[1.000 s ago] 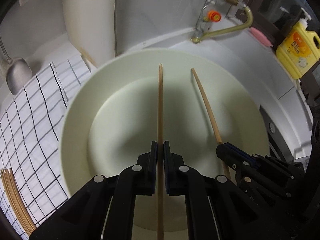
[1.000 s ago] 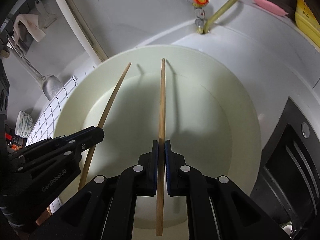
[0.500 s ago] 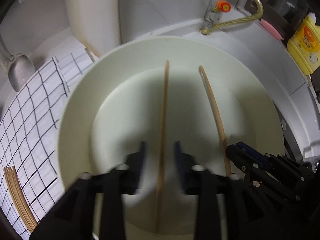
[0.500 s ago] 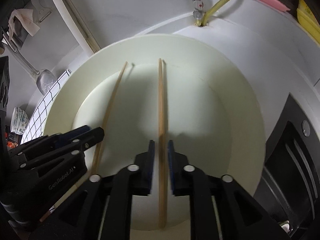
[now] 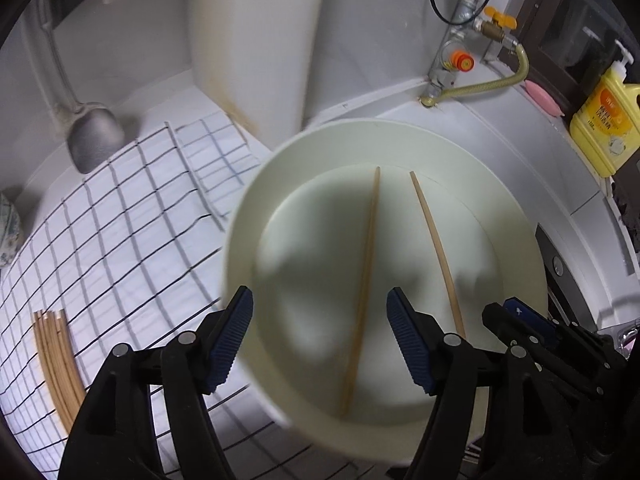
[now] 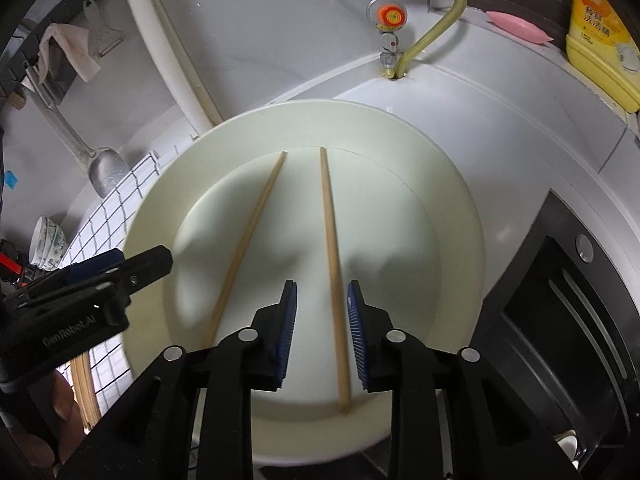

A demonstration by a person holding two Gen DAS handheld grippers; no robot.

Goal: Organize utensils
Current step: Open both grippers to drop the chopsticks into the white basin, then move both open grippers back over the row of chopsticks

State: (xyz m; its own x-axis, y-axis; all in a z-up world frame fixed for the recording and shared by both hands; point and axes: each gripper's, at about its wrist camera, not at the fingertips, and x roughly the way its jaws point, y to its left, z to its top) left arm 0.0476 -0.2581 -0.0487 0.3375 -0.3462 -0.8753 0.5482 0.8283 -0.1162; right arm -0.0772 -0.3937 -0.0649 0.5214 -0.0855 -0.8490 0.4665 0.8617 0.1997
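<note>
Two wooden chopsticks lie apart in a large cream plate (image 5: 516, 240). The left chopstick (image 5: 362, 292) lies loose below my left gripper (image 5: 320, 316), which is wide open above it. The right chopstick (image 6: 332, 264) lies loose between the parted blue pads of my right gripper (image 6: 322, 316), which is open. The plate also shows in the right wrist view (image 6: 452, 200), where the other chopstick (image 6: 246, 240) lies to the left. The right gripper's fingers (image 5: 520, 320) show in the left wrist view.
A checked cloth (image 5: 120, 232) lies left of the plate with a bundle of chopsticks (image 5: 56, 356) on it. A metal ladle (image 5: 94, 140) leans at the back left. A gas valve and hose (image 6: 394, 20), a yellow bottle (image 5: 604, 120) and a stove (image 6: 560, 320) stand at the right.
Both grippers opened and let go of their chopsticks, which now lie in the plate. Both grippers pulled back and up; the left opened wide.
</note>
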